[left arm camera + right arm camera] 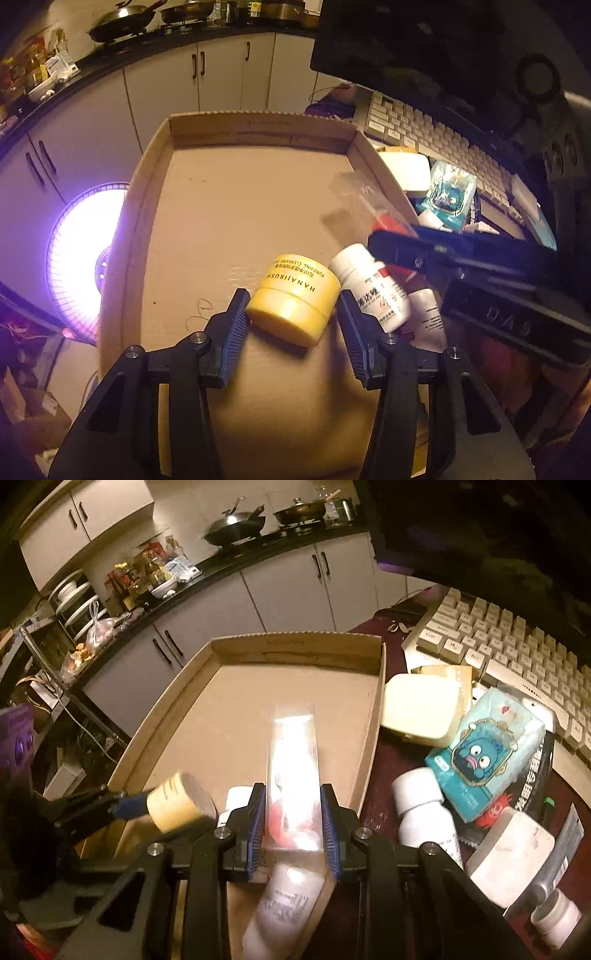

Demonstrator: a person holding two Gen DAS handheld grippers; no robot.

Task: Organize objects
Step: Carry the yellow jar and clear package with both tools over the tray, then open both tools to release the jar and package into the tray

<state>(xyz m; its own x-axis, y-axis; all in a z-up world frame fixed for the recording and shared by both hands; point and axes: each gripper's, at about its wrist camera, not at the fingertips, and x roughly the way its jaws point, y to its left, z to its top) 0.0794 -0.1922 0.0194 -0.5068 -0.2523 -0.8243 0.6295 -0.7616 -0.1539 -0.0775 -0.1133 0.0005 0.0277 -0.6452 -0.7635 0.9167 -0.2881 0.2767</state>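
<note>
Below me, the cardboard tray [155,206] fills both views. My left gripper [291,314] has its jaws spread around the yellow jar [295,299] on the tray floor, beside a white bottle [373,288]; my right gripper [293,812] is clamped on a clear tube [293,760] over the tray's near end.

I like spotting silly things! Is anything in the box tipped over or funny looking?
Yes. The yellow jar between the left gripper's fingers is tipped on its side, its label upside down. A white pill bottle lies toppled beside it in the cardboard tray.
</note>
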